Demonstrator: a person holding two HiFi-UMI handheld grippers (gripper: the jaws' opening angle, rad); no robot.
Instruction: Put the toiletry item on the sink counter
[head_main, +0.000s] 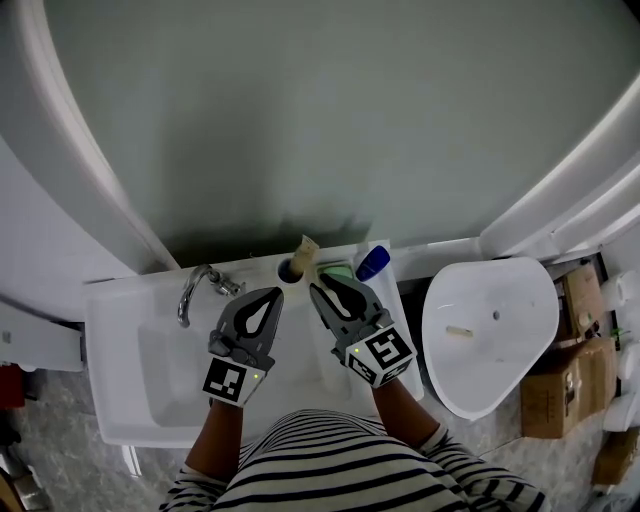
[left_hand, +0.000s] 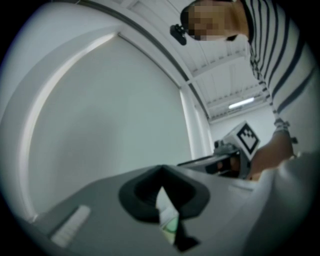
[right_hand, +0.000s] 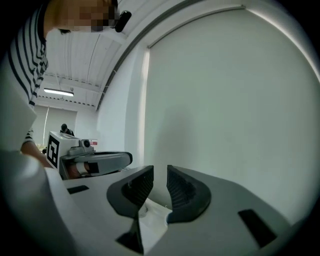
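Green toiletry item (head_main: 337, 270) on sink counter (head_main: 112, 300), just beyond right gripper (head_main: 320, 291)

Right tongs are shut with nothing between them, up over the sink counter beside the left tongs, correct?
Not quite. The right tongs are open: the right gripper view shows a clear gap between the jaws, with nothing in it. The rest holds: they hang over the sink counter beside the left tongs.

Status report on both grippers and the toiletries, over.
Left gripper shut, empty. Right gripper open, empty. Blue-capped bottle on sink counter, beyond the right gripper. Nothing blocking.
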